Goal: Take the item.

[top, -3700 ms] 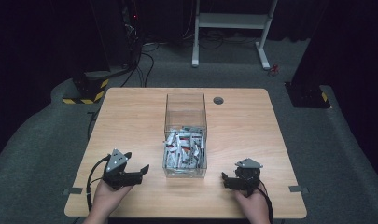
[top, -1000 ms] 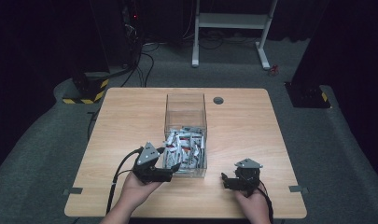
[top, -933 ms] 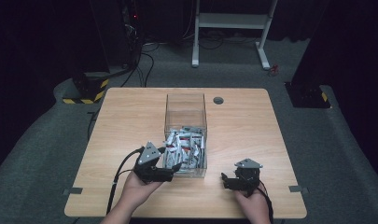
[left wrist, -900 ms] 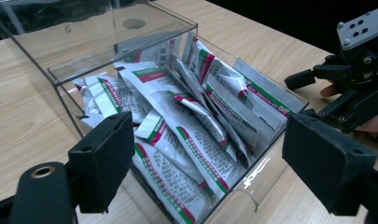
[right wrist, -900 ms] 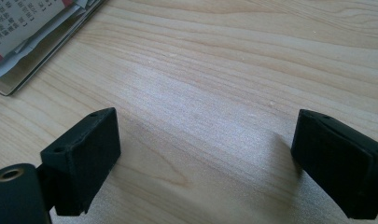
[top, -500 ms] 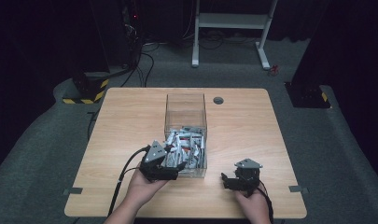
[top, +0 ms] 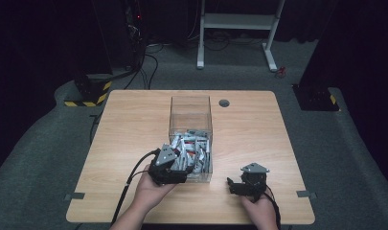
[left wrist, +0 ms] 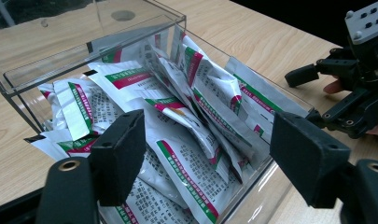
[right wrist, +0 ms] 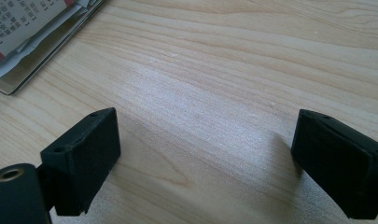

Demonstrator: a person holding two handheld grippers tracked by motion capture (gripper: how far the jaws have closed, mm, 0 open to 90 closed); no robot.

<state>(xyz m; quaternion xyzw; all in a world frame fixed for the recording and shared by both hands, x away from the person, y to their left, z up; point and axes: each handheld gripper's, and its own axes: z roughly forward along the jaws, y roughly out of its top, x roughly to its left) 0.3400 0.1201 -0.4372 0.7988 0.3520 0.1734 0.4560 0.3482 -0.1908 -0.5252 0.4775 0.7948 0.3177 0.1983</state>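
Two claws: left claw [top: 182, 168] over packets [left wrist: 186, 116] (uncounted heap), one box [top: 190, 109].

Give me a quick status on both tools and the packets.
Left tool open over clear plastic box, jaws just closing, nothing gripped. Right tool open, resting on wooden table. White foil packets piled inside. Nothing blocking.

A light wooden table [top: 134, 124] stands on grey carpet. On it sits a clear plastic box [top: 190, 109] (its near half heaped with printed sachets [top: 191, 146]), near the front edge. A small round dark grommet [top: 223, 103] lies beside the box's far corner.
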